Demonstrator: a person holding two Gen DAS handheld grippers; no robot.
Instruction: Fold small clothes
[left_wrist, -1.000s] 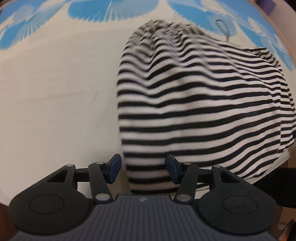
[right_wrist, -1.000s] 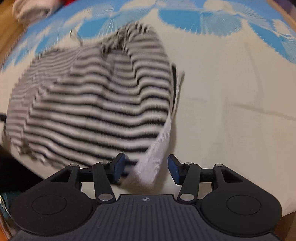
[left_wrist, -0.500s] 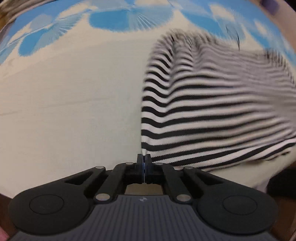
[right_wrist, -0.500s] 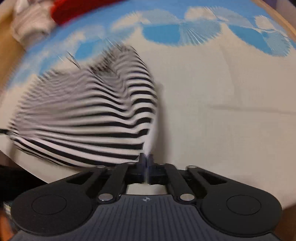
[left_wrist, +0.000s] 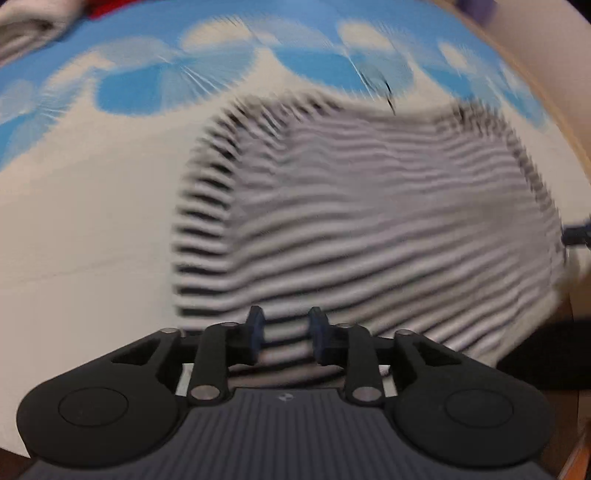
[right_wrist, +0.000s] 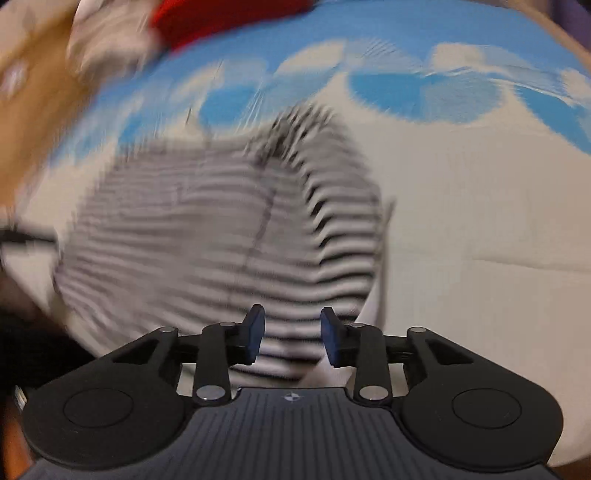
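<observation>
Presently both tools are standing parted, where half a second earlier each was clamped fully together at the garment's near edge. The left gripper (left_wrist: 284, 334) and the right gripper (right_wrist: 291, 334) have just been opening; the black-and-white striped knit garment (left_wrist: 369, 229) is showing in the gap between each pair of blue pads (left_wrist: 255, 332), but the pads are not pressing on it, so neither tool is holding anything. Compared with that earlier view, the garment is sitting farther from both cameras and more of the far blue band is coming into frame.

Motion blur is smearing both views, so stripe edges, seams and the neckline are hard to make out. The garment's lower hem is lying hidden behind the gripper bodies. A red cloth (right_wrist: 229, 18) and a pale bundle (right_wrist: 110, 40) are being cut off at the top of the right view.

The garment is lying folded into a compact block on the cream bedsheet with blue fan-shaped motifs (left_wrist: 74, 221), its white lining (right_wrist: 382, 258) peeking along its right edge.
</observation>
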